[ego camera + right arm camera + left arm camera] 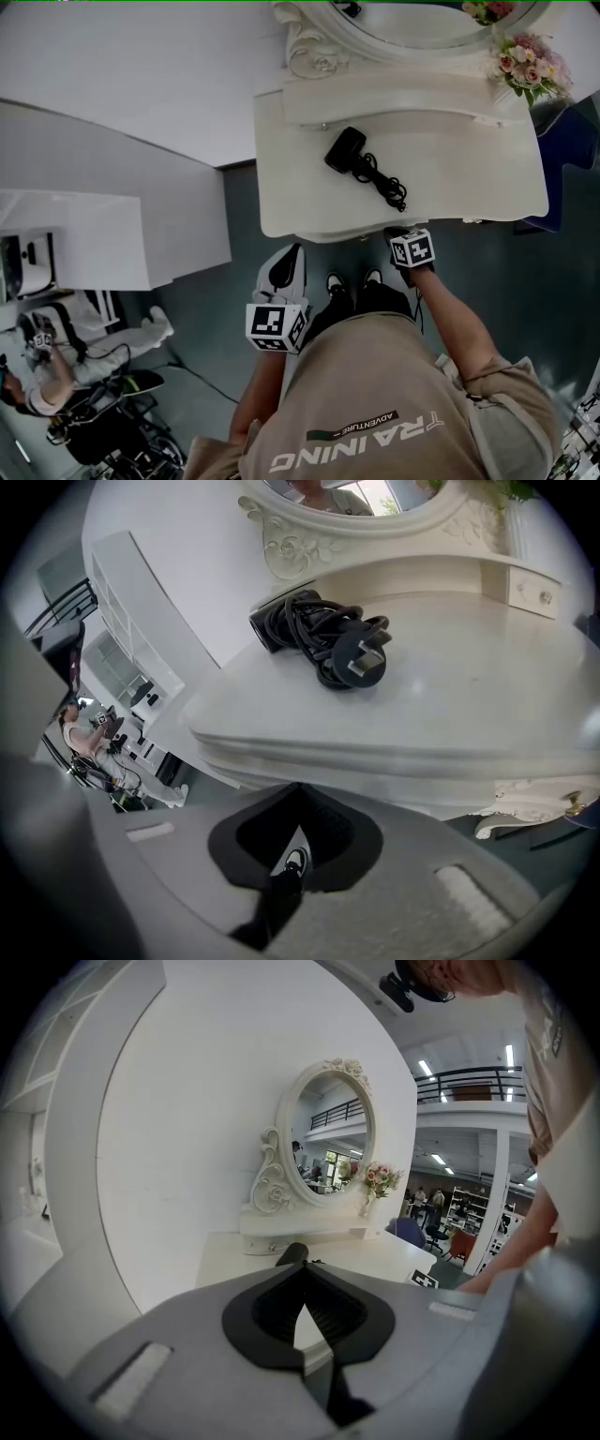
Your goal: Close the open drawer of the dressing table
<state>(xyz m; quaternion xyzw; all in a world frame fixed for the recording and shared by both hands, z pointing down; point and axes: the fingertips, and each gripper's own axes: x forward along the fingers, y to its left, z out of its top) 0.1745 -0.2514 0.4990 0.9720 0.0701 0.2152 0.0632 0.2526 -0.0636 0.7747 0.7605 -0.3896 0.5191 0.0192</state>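
The white dressing table (pixel 450 187) fills the upper middle of the head view. Its oval mirror (pixel 412 23) stands at the back with a flower posy (pixel 530 66) at the right. The drawer (pixel 342 234) sits under the table top at the front. It seems pushed in, with only a thin strip of it showing below the edge.

The person stands at the table front. The right forearm (pixel 455 319) reaches straight forward and puts the right gripper (pixel 398 236) at the front edge, right of the middle, touching it or just short of it. The left arm is held lower and further back, so the left gripper (pixel 289 262) hangs off the table's front left corner, clear of it and pointing toward the table.

Each gripper's own view shows its jaws brought together at the tips, with nothing between them: the left gripper (pixel 302 1279) faces the mirror, and the right gripper (pixel 298 803) looks up at the table edge.

A black device with a coiled cable and plug (pixel 366 167) lies mid-table.
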